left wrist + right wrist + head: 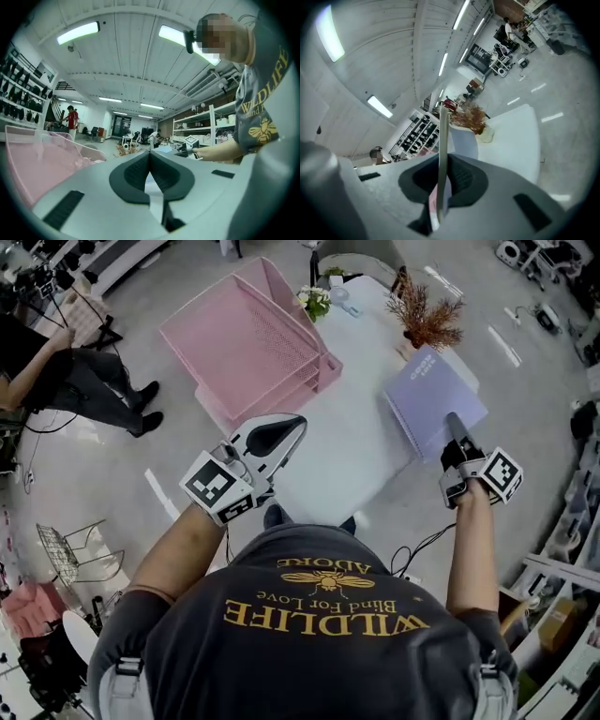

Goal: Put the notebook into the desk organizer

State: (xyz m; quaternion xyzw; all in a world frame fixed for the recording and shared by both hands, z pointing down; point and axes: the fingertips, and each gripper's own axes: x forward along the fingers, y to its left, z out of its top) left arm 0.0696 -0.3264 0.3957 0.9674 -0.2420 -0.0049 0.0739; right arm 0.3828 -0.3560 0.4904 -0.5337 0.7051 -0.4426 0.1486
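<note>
notebook: matt cover, thin paper edge | desk organizer: fine wire mesh, looks like coated metal, matt | tabletop: smooth, faint sheen | left tool, right tool: matt plastic shells, ribbed dull pads | floor: polished, reflects lamps | shirt: soft cloth, printed

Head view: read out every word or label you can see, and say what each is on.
"WILDLIFE": shirt, biggest line, upside down here.
"Blind For Love": shirt, smaller line beside it.
"ADORE": shirt, by the bee drawing.
Print on the notebook cover: too small to read.
</note>
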